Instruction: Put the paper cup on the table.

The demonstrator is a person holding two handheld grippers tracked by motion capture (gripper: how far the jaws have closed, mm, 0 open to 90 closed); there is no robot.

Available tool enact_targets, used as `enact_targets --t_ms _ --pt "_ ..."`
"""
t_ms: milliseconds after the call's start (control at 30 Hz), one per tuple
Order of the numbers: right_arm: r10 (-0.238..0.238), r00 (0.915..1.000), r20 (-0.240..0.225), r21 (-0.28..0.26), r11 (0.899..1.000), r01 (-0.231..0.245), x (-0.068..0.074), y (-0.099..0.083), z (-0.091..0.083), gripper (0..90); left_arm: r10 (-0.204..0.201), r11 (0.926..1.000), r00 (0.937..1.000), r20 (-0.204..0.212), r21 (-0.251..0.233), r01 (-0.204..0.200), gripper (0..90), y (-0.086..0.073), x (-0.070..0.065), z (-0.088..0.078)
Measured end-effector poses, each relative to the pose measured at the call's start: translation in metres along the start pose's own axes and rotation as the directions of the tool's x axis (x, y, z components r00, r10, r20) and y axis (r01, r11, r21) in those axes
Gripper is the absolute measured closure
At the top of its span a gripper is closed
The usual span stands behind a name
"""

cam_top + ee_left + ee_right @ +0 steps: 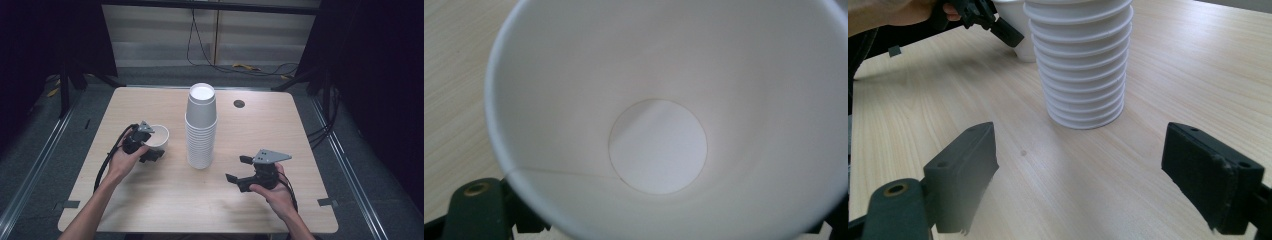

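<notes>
A tall stack of white paper cups [201,130] [1080,65] stands upside down in the middle of the wooden table [260,125]. Left of it is a single white paper cup [160,135] [659,100] [1015,20], mouth up. My left gripper [151,148] grips it at the near side. In the left gripper view I look straight into the cup, and its wall hides the pads. My right gripper [238,169] [1093,165] stands open and empty just above the table, right of the stack and pointing at its base.
A dark round grommet [239,104] sits in the table's far right part. Cables trail from both grippers toward the near edge. Black frame legs and loose cables [260,67] lie on the floor beyond the table.
</notes>
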State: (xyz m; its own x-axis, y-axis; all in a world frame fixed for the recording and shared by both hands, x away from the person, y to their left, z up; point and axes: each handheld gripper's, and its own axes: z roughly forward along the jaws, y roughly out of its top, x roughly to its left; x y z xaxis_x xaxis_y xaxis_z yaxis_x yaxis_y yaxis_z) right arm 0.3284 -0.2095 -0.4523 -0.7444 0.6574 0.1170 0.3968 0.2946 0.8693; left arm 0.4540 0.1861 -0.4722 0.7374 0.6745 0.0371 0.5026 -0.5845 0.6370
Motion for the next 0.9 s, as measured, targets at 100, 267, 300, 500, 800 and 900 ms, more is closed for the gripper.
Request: enact_targets --t_ms 100,267,300,500,800,900 --pt "-0.002 1.0 0.002 -0.002 1.0 0.002 0.0 0.0 0.0 14.5 -0.029 0.9994 0.9996 0.006 -0.016 0.029 15.7 -0.006 0.003 -0.002" --pt "-0.005 1.0 0.005 0.001 1.0 0.005 0.0 0.0 0.001 14.5 -0.056 0.9975 0.9981 0.027 -0.042 0.057 15.7 -0.016 0.006 -0.005" --pt "-0.004 1.0 0.006 0.001 1.0 0.004 0.0 0.0 0.001 14.5 -0.068 0.995 0.9972 0.032 -0.071 0.07 15.7 -0.019 0.006 -0.005" --pt "-0.002 1.0 0.006 0.007 1.0 0.002 0.0 -0.001 0.001 14.5 -0.077 0.9891 0.9971 0.002 -0.126 0.076 15.7 -0.029 0.002 -0.012" --pt "-0.004 1.0 0.006 0.005 1.0 0.004 0.0 0.0 0.0 14.5 -0.094 0.9834 0.9941 0.053 -0.151 0.101 15.8 -0.036 0.0 -0.019" --pt "-0.007 0.9999 0.008 0.009 1.0 0.007 0.001 0.0 0.0 14.5 -0.103 0.9821 0.9939 0.04 -0.155 0.108 15.9 -0.037 -0.001 -0.023"
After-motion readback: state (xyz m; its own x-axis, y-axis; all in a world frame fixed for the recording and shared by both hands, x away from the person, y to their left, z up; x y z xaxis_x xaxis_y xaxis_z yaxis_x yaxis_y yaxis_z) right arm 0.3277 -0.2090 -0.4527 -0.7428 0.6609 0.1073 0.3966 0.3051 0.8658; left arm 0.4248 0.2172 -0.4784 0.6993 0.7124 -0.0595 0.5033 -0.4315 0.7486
